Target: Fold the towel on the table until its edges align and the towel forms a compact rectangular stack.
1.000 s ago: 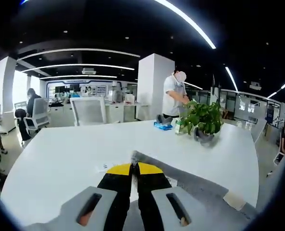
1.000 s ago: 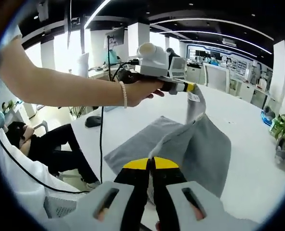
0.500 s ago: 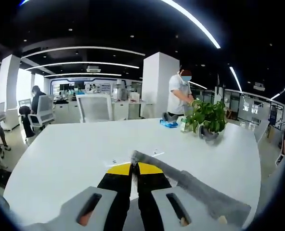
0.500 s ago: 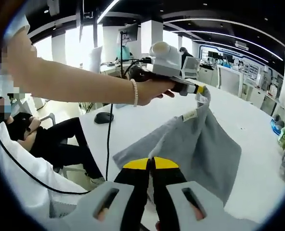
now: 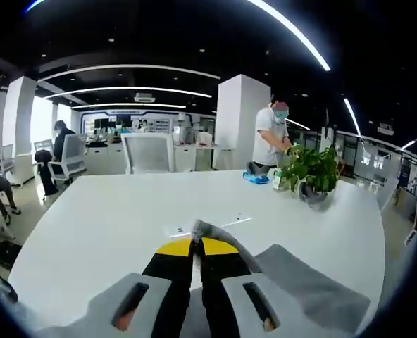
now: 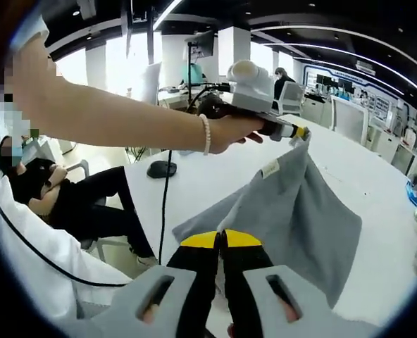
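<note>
Your left gripper (image 5: 195, 243) is clamped on one corner of the grey towel (image 6: 293, 211), lifted above the table (image 5: 110, 211). Your right gripper (image 6: 221, 236) pinches another edge, jaws together. The towel hangs between them, its lower part draped near the table's edge. A plant (image 5: 310, 172) stands at the far side.

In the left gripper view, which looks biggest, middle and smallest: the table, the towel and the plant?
1. Table: biggest by far, spreading across the view.
2. Towel: middle, though it sits close to the camera, which makes it look larger.
3. Plant: smallest, but it stands far off, so its real size is unsure.
</note>
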`<state>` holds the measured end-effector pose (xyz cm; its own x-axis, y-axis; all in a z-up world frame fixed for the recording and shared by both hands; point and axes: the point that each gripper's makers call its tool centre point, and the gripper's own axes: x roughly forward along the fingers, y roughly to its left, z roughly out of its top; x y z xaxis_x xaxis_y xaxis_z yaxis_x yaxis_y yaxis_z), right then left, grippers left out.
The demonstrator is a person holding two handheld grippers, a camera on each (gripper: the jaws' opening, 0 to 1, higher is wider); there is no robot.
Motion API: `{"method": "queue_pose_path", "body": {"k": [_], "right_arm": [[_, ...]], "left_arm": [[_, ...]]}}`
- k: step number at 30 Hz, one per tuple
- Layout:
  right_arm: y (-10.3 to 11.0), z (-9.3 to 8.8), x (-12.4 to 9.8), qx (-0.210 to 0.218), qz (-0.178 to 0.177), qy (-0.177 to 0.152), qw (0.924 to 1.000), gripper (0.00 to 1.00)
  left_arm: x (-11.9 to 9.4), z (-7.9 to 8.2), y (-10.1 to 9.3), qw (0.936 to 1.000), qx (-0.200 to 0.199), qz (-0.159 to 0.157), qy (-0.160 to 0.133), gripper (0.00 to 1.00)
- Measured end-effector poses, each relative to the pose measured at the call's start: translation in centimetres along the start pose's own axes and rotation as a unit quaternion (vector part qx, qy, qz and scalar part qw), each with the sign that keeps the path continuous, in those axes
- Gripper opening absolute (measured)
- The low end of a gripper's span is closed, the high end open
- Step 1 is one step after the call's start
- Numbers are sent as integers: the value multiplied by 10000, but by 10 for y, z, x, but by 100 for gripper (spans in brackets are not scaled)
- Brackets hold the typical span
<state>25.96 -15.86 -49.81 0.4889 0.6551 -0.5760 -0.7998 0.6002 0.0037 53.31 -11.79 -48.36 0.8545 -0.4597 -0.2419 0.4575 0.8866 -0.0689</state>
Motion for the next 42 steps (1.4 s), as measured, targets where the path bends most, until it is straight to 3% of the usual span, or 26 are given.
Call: {"method": "queue_pose_path", "body": {"k": [7,30,42], "right_arm": [[5,-6,17,-41,160,143,9998,0],[6,-27,66,148,668,640,9956,0],[17,-42,86,319,891,849,9919,0]], "left_arm": [[2,-13,7,10000,5,-43,68,3],[7,-82,38,9981,-215,55,570,3],[6,-107,48,9960,-470,162,749,3]]}}
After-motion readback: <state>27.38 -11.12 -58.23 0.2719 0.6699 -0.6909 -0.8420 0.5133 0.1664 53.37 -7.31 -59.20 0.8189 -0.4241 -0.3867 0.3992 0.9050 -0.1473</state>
